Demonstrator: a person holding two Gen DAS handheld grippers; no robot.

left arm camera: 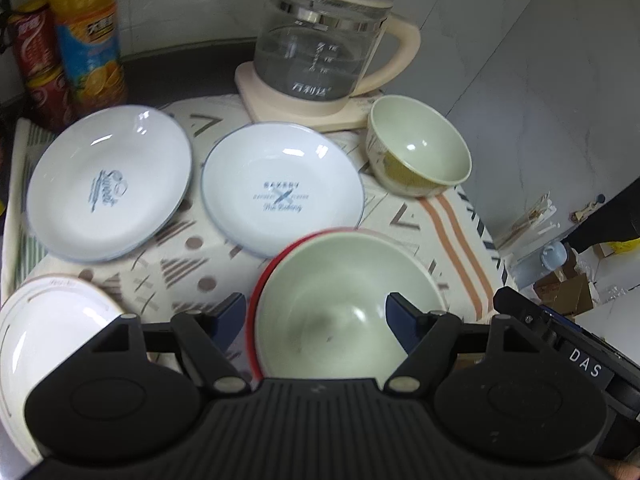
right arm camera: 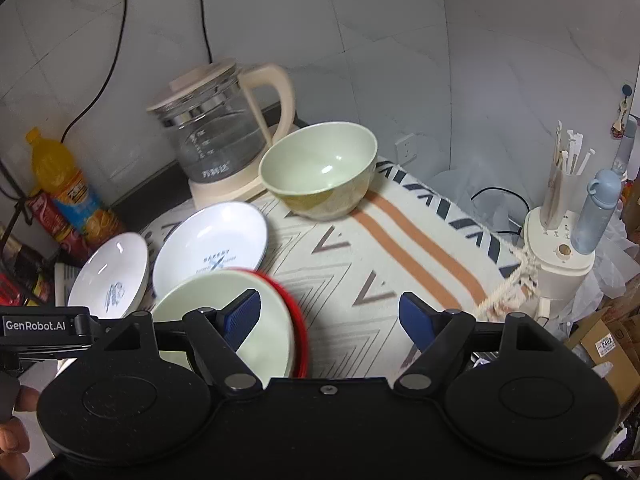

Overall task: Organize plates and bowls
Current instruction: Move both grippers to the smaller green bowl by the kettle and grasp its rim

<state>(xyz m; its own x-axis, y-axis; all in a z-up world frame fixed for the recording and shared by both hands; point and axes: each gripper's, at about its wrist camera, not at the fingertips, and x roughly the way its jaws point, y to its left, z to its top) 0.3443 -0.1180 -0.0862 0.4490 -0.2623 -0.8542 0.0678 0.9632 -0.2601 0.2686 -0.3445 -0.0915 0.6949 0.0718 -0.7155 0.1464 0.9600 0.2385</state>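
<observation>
A glass kettle (left arm camera: 320, 40) with a cream lid and handle stands on its cream base at the far edge of the patterned cloth (left arm camera: 416, 220). Left of the kettle, against the wall, stand an orange drink bottle (left arm camera: 90, 36) and a red can (left arm camera: 38, 60), touching. Right of the kettle, off the cloth, a cream appliance (right arm camera: 560, 256) holds a pale blue bottle (right arm camera: 596, 216).

Black left gripper (left arm camera: 316, 320) and right gripper (right arm camera: 332, 316), blue-padded jaws, "GenRobot.AI" label.

Glossy plates (left arm camera: 108, 184), woven cloth (right arm camera: 360, 256), glass kettle (left arm camera: 316, 52)
</observation>
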